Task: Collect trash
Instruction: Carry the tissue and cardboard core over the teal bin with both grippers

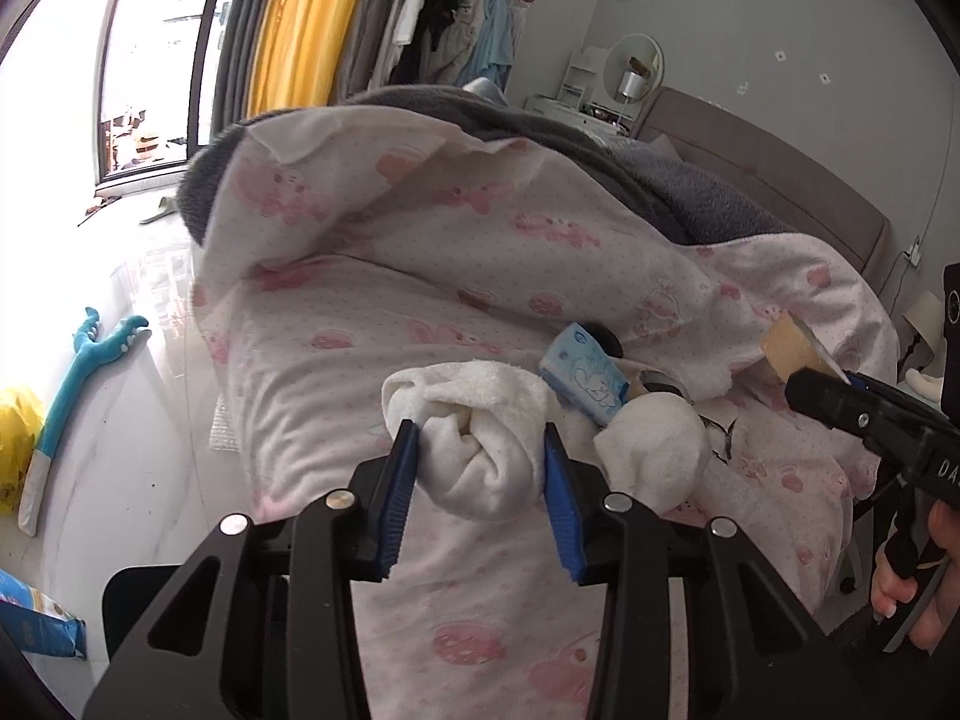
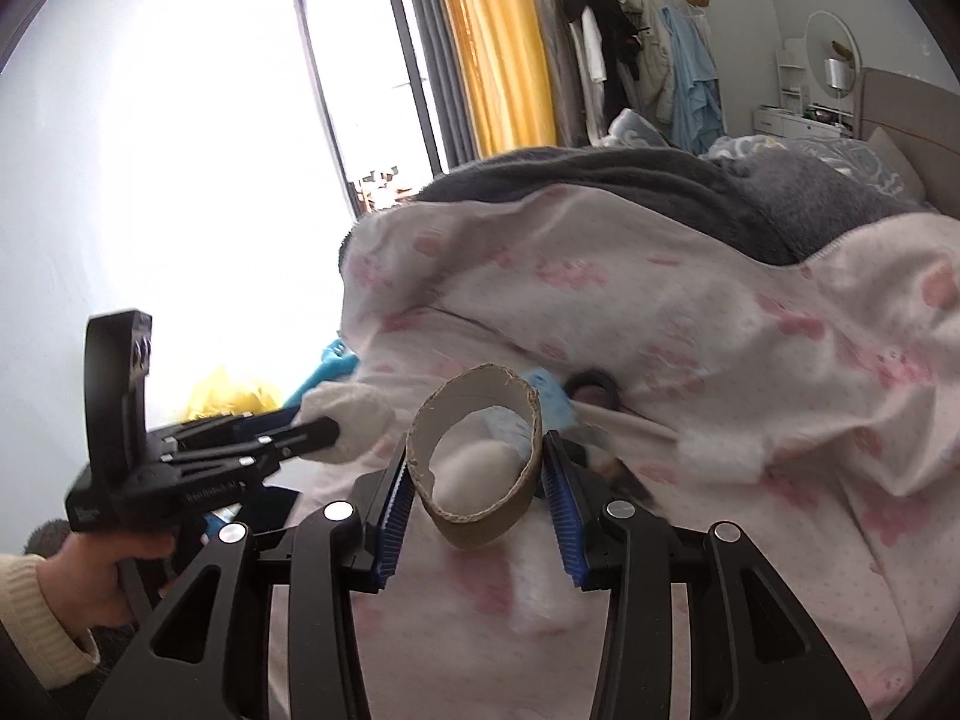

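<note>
My left gripper is shut on a rolled white sock just above the pink-patterned quilt; it also shows in the right wrist view. My right gripper is shut on a cardboard tape roll core, held above the quilt; in the left wrist view the core sticks out of that gripper at the right. A second white sock ball, a blue tissue pack and a black round object lie on the quilt between the grippers.
A grey blanket lies behind the quilt, with the headboard at the right. On the floor at the left are a blue plush toy, a yellow bag and a blue box. A clothes rack stands by the yellow curtain.
</note>
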{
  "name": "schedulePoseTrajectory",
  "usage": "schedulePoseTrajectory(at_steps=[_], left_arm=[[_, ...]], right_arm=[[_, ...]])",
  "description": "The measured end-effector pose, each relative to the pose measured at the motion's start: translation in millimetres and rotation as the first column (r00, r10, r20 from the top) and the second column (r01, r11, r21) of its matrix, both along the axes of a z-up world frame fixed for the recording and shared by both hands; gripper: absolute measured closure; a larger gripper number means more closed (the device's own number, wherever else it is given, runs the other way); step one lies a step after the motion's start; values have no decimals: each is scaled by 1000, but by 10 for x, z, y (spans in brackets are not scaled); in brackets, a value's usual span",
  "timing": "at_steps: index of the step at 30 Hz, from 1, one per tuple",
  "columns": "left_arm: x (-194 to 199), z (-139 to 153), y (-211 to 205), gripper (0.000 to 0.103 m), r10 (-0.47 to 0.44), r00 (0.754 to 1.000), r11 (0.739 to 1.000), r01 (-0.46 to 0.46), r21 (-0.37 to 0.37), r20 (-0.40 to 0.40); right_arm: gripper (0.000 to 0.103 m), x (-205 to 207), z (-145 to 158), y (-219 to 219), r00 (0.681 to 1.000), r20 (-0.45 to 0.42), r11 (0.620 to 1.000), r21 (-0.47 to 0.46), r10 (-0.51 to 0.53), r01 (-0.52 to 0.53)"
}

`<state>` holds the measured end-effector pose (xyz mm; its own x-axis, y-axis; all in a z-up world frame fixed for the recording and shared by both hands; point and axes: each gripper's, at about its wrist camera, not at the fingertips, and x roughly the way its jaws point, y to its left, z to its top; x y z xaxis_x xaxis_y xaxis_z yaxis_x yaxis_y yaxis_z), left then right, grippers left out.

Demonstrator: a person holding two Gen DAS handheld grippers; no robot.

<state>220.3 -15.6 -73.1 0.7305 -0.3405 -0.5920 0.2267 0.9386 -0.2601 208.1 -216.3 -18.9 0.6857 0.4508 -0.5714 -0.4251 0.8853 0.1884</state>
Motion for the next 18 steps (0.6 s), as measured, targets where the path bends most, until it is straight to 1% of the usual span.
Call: schedulePoseTrajectory(at_steps=[3,6,12,18], left_arm=[[-65,9,171,61,30,1000,1000,-30,-5,1],[-110,-35,343,60,65,998,998,-65,9,-16],[-158,-270,711,60,132,985,991,-127,53,-111],[-236,-517,995,60,177,966,981,-158,112,-188]], right_arm=[[61,2,58,223,999,4,999,6,36,-36],[61,1,83,479,997,0,997,3,78,-78],[61,-24,39,966,988,-34,989,-6,150,-150],[61,-91,-43,1468,972,-65,974,-25,224,-226]])
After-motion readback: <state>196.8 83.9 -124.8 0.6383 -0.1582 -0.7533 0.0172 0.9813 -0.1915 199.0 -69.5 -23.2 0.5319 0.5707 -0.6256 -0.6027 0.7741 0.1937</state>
